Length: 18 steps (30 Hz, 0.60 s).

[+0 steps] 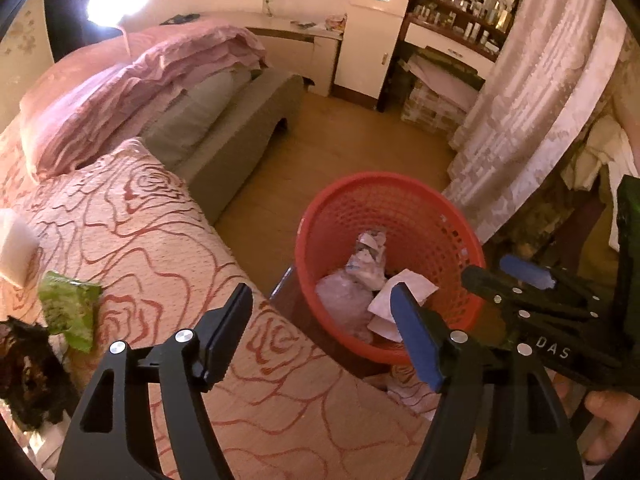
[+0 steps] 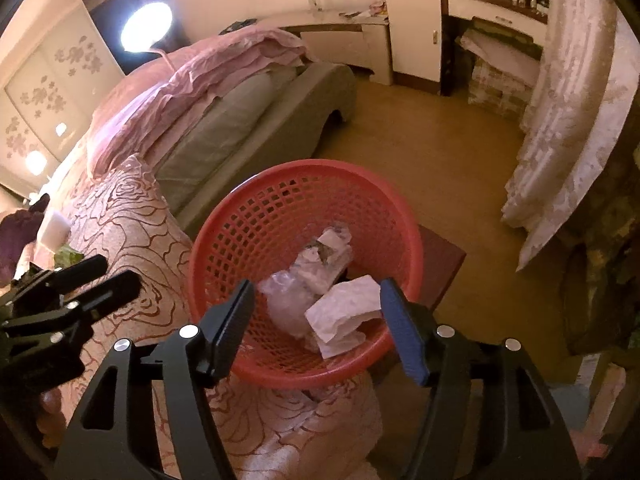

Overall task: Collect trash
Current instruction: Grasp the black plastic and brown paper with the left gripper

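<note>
A red mesh basket (image 1: 400, 200) stands beside the bed on a dark stool. Inside lie a white crumpled paper (image 1: 404, 286), clear plastic (image 1: 344, 300) and another wad. My left gripper (image 1: 320, 332) is open and empty, over the bed's edge just left of the basket. A green wrapper (image 1: 70, 308) lies on the bedcover far left. In the right wrist view my right gripper (image 2: 318, 320) hangs open above the basket (image 2: 304, 172), with the white paper (image 2: 344, 308) lying below its fingers, not held. The left gripper (image 2: 114, 272) shows at the left there.
The rose-patterned bedcover (image 1: 160, 248) fills the left, with a pink duvet (image 1: 120, 96) behind it. A white block (image 1: 16, 248) and a dark object (image 1: 28, 380) lie near the wrapper. A lace curtain (image 1: 520, 112) hangs right; wooden floor (image 2: 440, 160) lies beyond the basket.
</note>
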Available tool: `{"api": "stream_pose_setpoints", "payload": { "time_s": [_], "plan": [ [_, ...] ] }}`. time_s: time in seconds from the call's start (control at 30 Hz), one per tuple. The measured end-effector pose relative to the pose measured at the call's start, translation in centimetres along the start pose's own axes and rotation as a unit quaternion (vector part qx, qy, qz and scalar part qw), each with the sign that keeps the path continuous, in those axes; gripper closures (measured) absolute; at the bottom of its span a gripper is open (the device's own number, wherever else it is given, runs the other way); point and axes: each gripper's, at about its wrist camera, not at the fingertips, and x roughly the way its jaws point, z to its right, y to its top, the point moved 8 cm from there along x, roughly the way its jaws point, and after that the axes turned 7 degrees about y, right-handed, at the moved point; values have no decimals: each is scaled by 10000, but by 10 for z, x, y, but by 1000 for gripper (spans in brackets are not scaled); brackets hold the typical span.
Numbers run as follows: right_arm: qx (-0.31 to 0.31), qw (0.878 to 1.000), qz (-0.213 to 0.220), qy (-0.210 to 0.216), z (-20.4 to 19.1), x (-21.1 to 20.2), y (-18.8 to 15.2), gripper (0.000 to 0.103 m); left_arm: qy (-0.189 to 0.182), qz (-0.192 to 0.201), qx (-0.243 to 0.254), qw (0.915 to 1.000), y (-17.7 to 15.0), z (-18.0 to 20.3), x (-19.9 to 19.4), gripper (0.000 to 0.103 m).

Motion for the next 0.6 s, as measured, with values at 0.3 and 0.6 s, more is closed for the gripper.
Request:
{"api": "stream_pose_setpoints", "payload": {
  "time_s": [0.3,0.6],
  "plan": [
    [-79,9994,328,-41,-13,-24,-9,24,203,199,-60,9996,-11,-9,-30,33],
    [-368,9986,295,257,-50,-28,-20,24,459,327,-301,9980,-30,-38,-57,31]
  ]
}}
